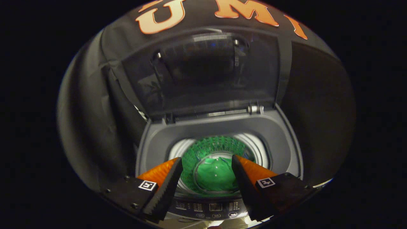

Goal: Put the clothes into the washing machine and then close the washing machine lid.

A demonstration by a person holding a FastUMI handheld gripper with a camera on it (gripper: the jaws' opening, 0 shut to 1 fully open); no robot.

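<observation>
The top-loading washing machine (279, 133) stands just ahead of me with its grey top frame around a round drum. A green garment (216, 175) lies at the bottom of the drum, and the shiny drum wall (219, 143) reflects its green. The dark see-through lid (206, 73) is raised upright at the back of the machine, held on its hinges. My gripper (207, 160) hangs above the drum's mouth, open, with nothing between its orange and black fingers (165, 184).
The machine's control panel (210, 208) with buttons runs along its front edge, below the fingers. Black cloth walls close in behind and on both sides of the machine.
</observation>
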